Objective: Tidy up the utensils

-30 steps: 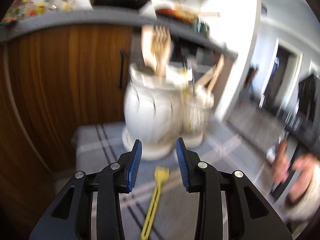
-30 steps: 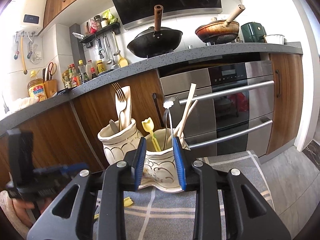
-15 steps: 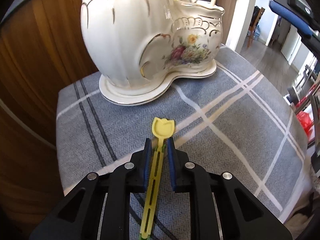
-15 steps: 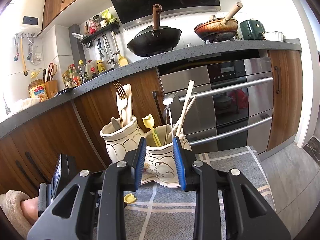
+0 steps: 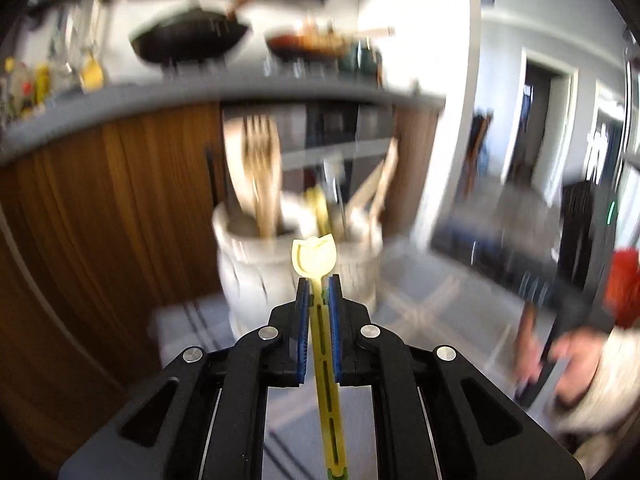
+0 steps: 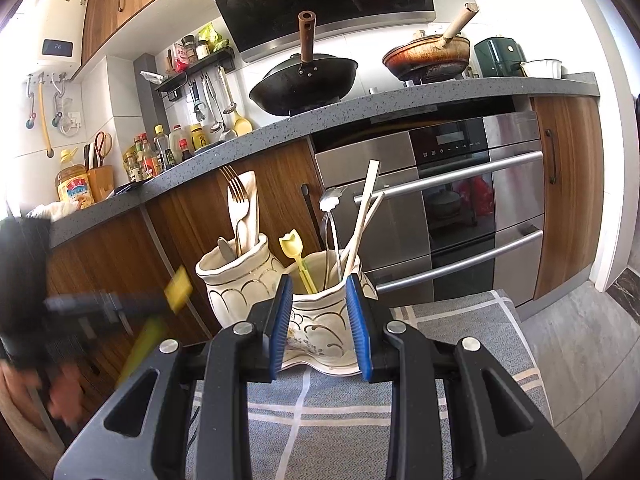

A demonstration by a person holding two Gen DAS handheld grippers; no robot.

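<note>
Yellow tulip-tipped utensil (image 5: 320, 320) is off the cloth and in the air, clamped between the left gripper (image 5: 319, 284) pads just below its head; handle runs back between the fingers toward the camera. Jaws have just been closing, and are now squeezed onto the shaft. In the right wrist view the same piece shows as a yellow blur at the left edge (image 6: 176, 288), short of the ceramic holder (image 6: 320, 312). Holder is a two-pocket piece on the checked cloth (image 6: 460, 328): left pocket has a gold fork (image 6: 237, 204) and a wooden spatula, right pocket has a matching yellow utensil (image 6: 296, 256), a silver spoon and chopsticks (image 6: 364, 216). Right gripper (image 6: 319, 320) is empty, jaws partly apart, with the right pocket seen between its tips; can't tell if it touches the holder. My read of the step: carry to the holder, drop in the right pocket next to its twin. To do it well: rotate so the tail leads down, come in from above the rim, pick the gap between the twin and the chopsticks, don't knock either. Grip is far forward, so expect the long tail to swing. Release only once the tail is inside the pocket.
</note>
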